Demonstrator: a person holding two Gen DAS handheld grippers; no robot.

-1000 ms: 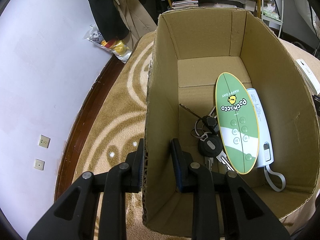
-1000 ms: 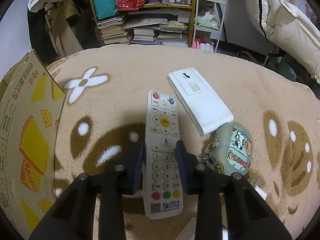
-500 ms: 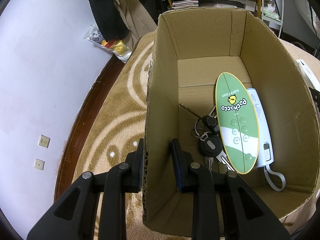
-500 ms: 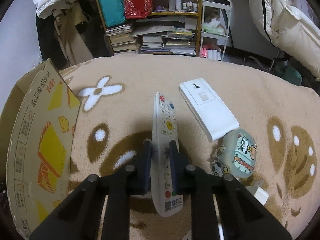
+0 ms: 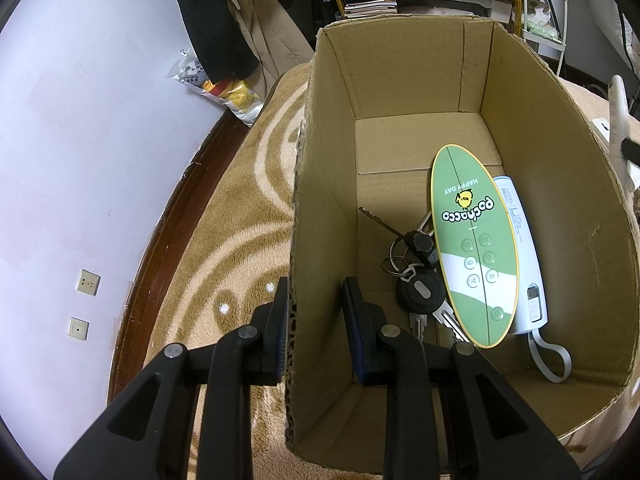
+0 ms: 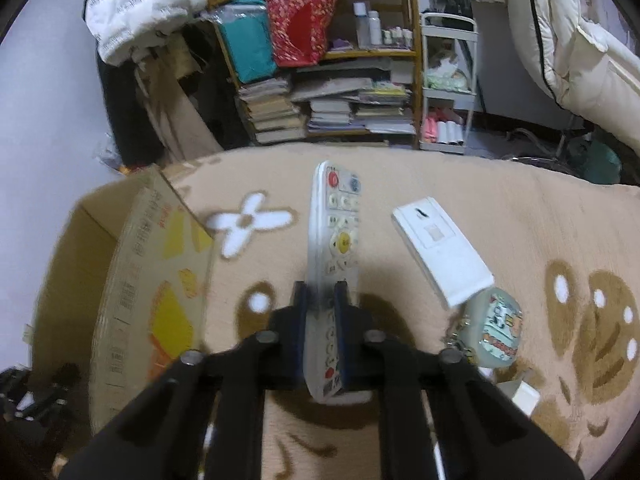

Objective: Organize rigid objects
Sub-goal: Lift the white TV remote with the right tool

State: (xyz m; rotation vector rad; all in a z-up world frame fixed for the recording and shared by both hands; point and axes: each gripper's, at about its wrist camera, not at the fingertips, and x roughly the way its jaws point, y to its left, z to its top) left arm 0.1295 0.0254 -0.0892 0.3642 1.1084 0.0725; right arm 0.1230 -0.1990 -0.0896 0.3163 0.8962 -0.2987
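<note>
Box wall straddled on the left; remote control clamped and raised on the right.

In the left wrist view, the near wall of the cardboard box (image 5: 320, 240) is straddled by the left gripper (image 5: 314, 312): the outer finger lies against it, while a gap is seen at the inner finger, so the jaws are parted. Inside the box, a green oval card (image 5: 474, 248) lies at about 3 o'clock from the gripper, over a white power bank (image 5: 528, 264), with a bunch of keys (image 5: 416, 272) beside it. In the right wrist view, a white remote control (image 6: 334, 248) is gripped on its long edges by the right gripper (image 6: 322, 308), apparently lifted clear of the rug (image 6: 520, 208), though the picture is blurred. A white rectangular device (image 6: 440, 252) is seen at 2 o'clock, a small pouch (image 6: 494, 328) at 3 o'clock, and the box at 9 o'clock.
</note>
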